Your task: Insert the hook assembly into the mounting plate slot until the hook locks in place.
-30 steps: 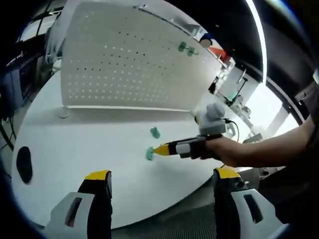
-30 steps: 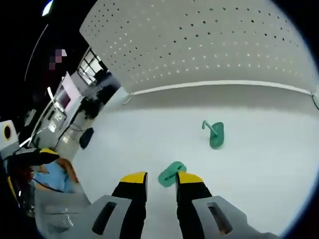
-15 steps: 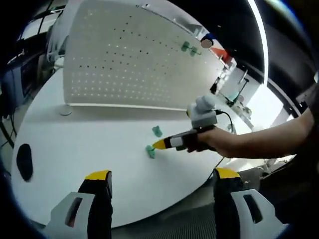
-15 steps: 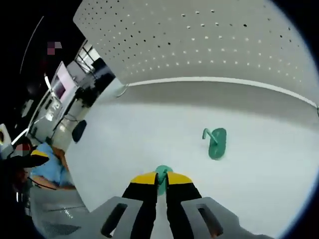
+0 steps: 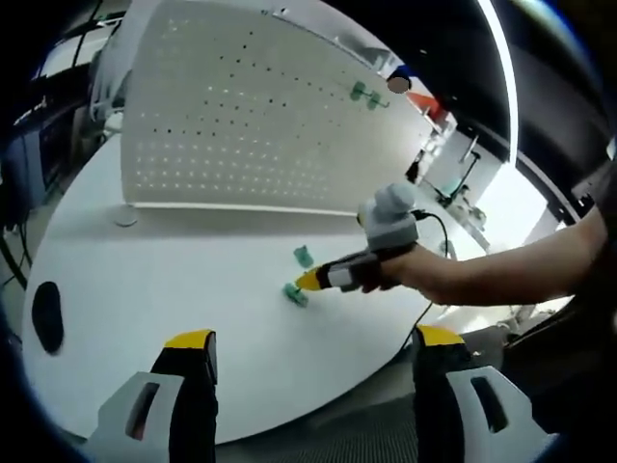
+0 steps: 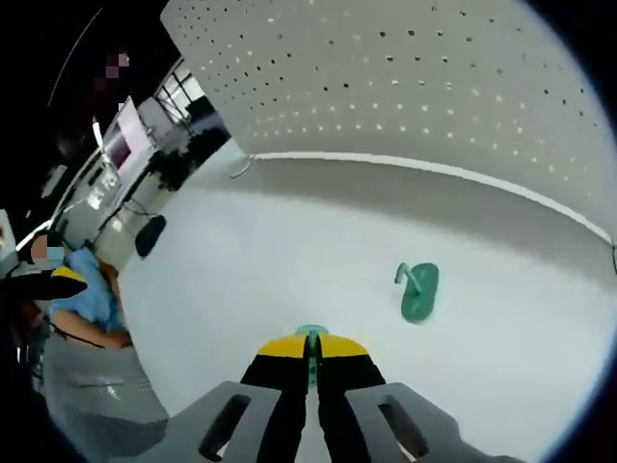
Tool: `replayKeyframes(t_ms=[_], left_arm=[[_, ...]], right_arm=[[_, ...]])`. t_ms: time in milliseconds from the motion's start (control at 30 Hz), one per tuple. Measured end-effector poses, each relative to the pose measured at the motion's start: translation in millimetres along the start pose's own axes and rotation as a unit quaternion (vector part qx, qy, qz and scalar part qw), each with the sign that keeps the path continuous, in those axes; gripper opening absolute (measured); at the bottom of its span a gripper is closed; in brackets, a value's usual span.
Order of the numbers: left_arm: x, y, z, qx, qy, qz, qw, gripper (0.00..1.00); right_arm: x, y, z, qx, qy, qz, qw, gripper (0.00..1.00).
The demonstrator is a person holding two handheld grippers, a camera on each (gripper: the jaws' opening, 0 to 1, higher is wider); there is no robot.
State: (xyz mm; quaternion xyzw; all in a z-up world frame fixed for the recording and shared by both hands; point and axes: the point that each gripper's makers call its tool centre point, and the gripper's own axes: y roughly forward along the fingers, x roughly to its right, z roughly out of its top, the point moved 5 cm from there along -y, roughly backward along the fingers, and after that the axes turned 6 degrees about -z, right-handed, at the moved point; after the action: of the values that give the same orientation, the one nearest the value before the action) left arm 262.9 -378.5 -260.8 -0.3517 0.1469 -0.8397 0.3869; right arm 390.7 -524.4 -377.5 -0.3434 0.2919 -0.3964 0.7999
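up close in the right gripper view, your right tongs (image 6: 310, 355) are clamped on a green hook (image 6: 310, 336), with just a sliver of it peeking out between the yellow tips; that pinch looks meant to carry it to the board. your left tongs (image 5: 308, 352) stand wide apart with nothing between them, seemingly held back to keep the workspace in sight. the left gripper view gives you what the other cannot: the right tongs from outside, tips low over the white tabletop (image 5: 174, 280), the held hook at or just above the surface. a second green hook (image 6: 418, 290) lies loose on the tabletop a little beyond, near but apart. farthest off, the white pegboard (image 6: 405, 87) stands upright at the tabletop's back edge, and the left gripper view shows two green hooks already mounted (image 5: 363, 94) near its top.
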Motion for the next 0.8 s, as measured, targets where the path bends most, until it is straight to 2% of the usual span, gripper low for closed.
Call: replayKeyframes(t_ms=[333,800], left_arm=[[3.6,-2,4.9,0.003,0.008,0.001,1.0,0.86],[9.1,-7,7.9,0.012,0.019,0.0,0.9997,0.89]], right_arm=[[4,-12,11.3,0.03,-0.006,0.0,0.9995,0.0],[5,-24,19.4,0.049,-0.014,-0.002,0.9987,0.0]])
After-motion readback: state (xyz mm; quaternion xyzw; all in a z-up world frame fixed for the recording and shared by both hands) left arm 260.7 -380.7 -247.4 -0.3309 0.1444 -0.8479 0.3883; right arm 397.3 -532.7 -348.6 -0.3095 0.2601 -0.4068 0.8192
